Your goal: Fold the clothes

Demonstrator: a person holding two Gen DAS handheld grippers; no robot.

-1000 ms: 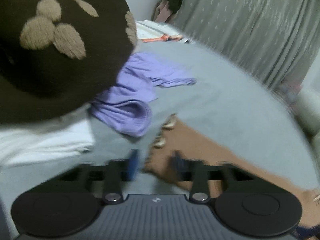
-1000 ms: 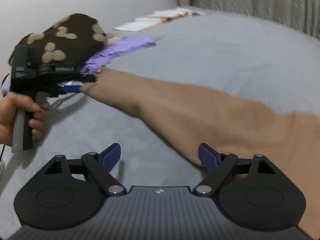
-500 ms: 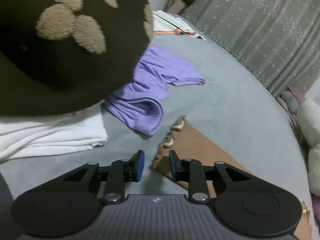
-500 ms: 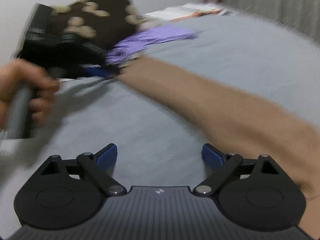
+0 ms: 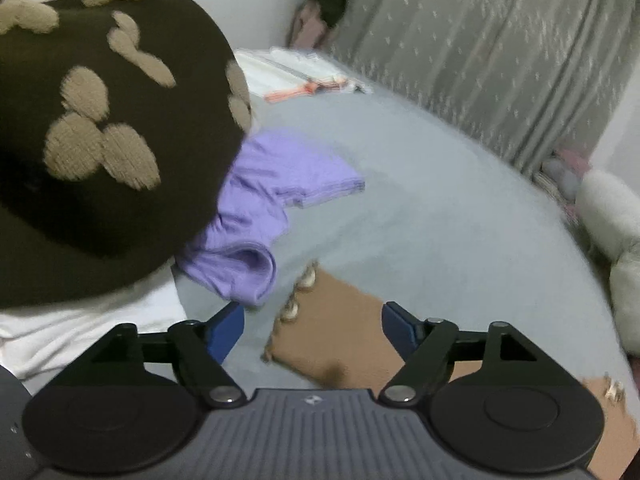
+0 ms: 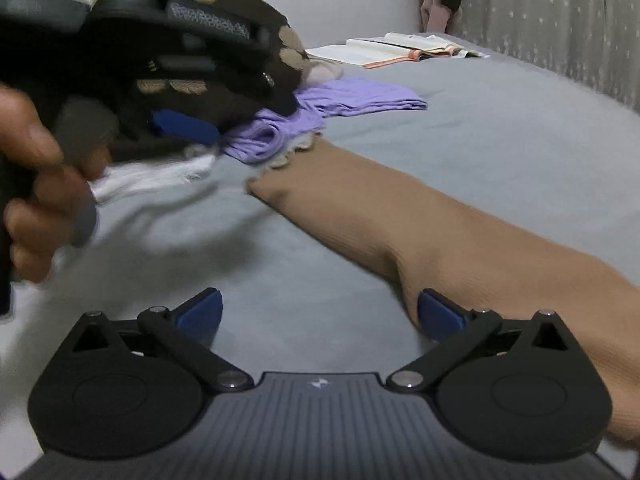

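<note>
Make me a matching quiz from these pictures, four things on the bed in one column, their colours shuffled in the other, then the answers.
Things:
1. sleeve
2. crumpled top
3. spotted sweater
4. folded cloth

Colours:
A. white
B. dark brown with beige patches
C. tan
D. lilac

Pairs: 1-C, 2-D, 3-B, 4-A

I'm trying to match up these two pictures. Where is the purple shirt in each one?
Left wrist view: the purple shirt lies left of centre, partly under the brown spotted sweater, just beyond the tan sleeve.
Right wrist view: the shirt is upper centre, behind the sleeve's frilled cuff.
Shared landmark: the open book on the far bed edge.
</note>
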